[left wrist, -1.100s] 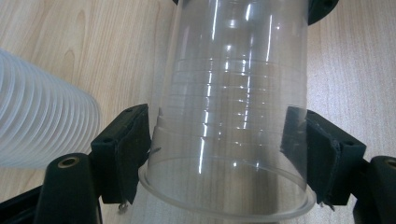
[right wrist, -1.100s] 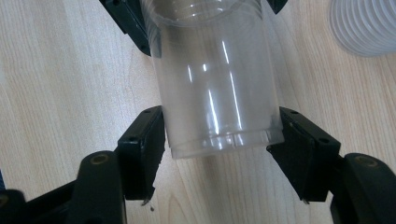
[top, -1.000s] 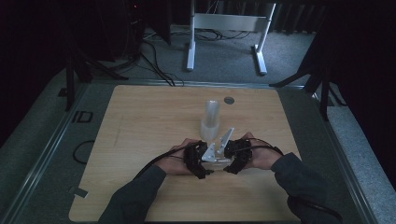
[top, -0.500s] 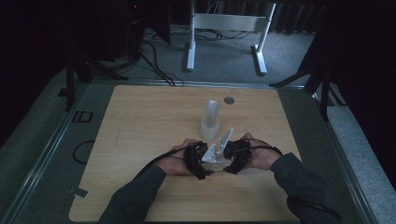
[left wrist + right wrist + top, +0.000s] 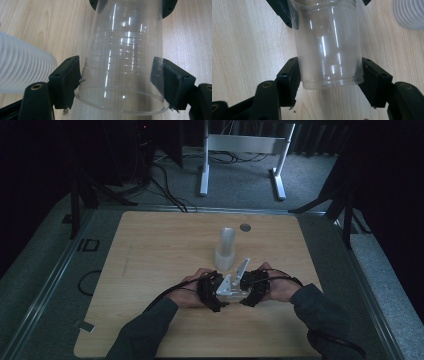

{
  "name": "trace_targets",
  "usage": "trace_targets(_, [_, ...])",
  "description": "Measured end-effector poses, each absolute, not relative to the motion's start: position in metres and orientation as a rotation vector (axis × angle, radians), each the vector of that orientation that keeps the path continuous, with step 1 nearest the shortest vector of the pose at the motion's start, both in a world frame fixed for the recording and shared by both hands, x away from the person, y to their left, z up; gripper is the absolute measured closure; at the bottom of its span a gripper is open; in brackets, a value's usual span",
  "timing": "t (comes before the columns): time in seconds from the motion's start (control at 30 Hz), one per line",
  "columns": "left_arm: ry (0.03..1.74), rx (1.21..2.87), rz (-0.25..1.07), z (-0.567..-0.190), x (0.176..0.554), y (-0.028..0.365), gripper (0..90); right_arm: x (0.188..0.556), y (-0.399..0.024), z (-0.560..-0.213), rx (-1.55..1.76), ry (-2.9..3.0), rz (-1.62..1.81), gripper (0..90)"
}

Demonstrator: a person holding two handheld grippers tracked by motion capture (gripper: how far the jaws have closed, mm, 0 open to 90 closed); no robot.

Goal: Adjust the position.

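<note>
Near the worktop's (image 5: 150,250) front edge, the left gripper (image 5: 120,82) and right gripper (image 5: 329,82) each clamp one end of a clear, ridged plastic cup (image 5: 125,57) lying sideways; a white cup stack (image 5: 226,247) stands just beyond.

Light wooden surface (image 5: 150,270), framed in grey metal; grey carpeted floor (image 5: 240,180); white metal stand (image 5: 245,150); black cables (image 5: 165,190); room dimly lit.

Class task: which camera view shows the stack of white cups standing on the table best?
The high view: the whole stack of white cups stands upright beyond both tools. The left gripper view catches just its ribbed side at the edge; the right gripper view shows a cropped corner.
</note>
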State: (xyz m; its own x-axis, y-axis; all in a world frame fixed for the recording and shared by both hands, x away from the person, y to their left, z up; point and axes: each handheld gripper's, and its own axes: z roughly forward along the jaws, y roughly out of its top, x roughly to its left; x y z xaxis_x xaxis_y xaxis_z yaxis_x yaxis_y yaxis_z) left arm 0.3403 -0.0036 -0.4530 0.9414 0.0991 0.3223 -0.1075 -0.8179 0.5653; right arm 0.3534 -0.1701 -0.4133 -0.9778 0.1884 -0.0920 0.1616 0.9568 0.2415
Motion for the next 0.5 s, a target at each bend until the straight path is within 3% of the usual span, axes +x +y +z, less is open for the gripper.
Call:
trace_targets(0.17, [-0.007,2.478,0.457,-0.4523,0.34,-0.0038,24.4,0.3548,-0.1696,-0.4154,0.273,2.994,0.36,35.4])
trace_targets(0.5, [-0.006,2.475,0.438,-0.4518,0.34,-0.0039,24.0,0.3554,-0.1718,-0.4162,0.28,3.006,0.356,41.2])
